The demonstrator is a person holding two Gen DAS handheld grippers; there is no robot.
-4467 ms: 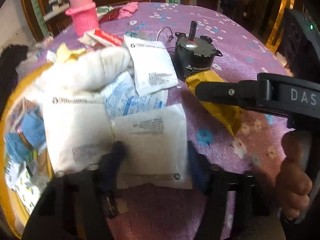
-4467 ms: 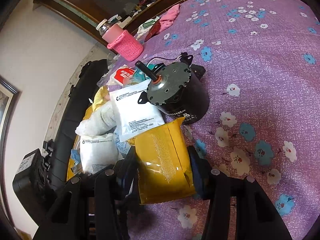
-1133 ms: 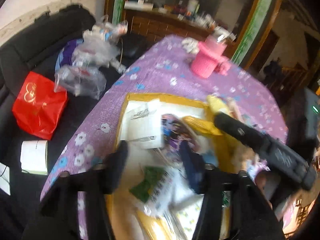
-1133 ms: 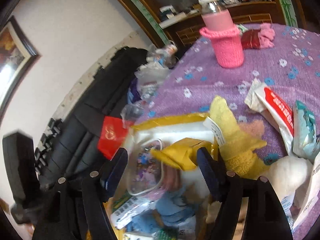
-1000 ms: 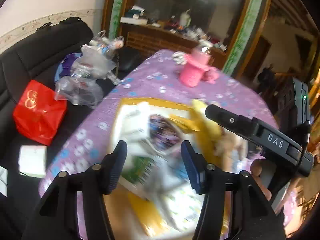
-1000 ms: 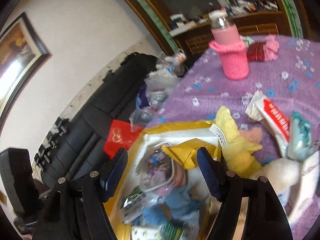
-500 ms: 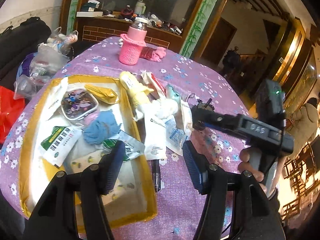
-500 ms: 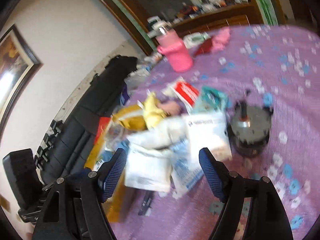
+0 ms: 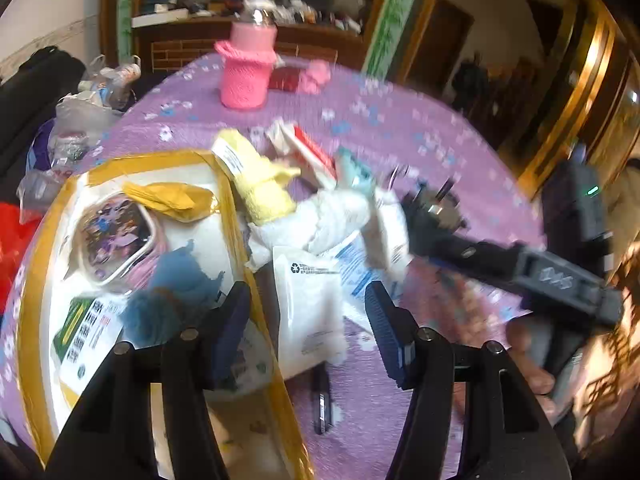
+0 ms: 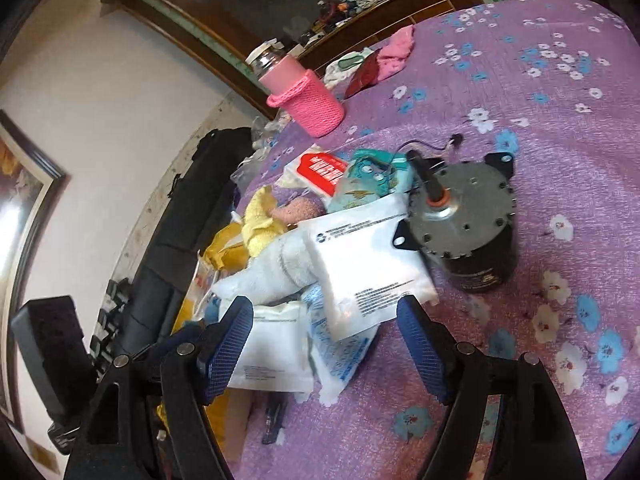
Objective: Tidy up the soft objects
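Table with purple flowered cloth [image 10: 560, 80]; yellow-edged tray [image 9: 236, 216] near its left edge. Already in the tray: a yellow pouch [image 9: 172, 198], a round-cornered printed case [image 9: 114, 236], a blue woolly bundle [image 9: 176, 284] and a green-and-white packet [image 9: 86, 328]. Not yet in, heaped on the cloth just beside the tray's right rim: a yellow towel [image 9: 260, 184] leaning across that rim, a white towel [image 10: 276, 268], a small pink fuzzy piece [image 10: 300, 210], three white pouches, one [image 10: 368, 264] resting against a black motor [image 10: 468, 224], one [image 9: 308, 308] flat beside the rim, one [image 10: 272, 348] partly under the heap, plus a blue-printed packet [image 10: 340, 348], a red-and-white pack [image 10: 320, 168] and a teal pack [image 10: 372, 176]. A dark pen-like thing [image 9: 322, 404] lies on the cloth nearer the table's front edge. A bottle in a pink knitted sleeve [image 10: 308, 100] stands toward the far edge. Left gripper [image 9: 306, 308]: jaws wide, nothing held, poised over the flat white pouch. Right gripper [image 10: 324, 332]: jaws wide, nothing held, facing the pouch by the motor. Judged progress: under half done; the heap remains to be moved.
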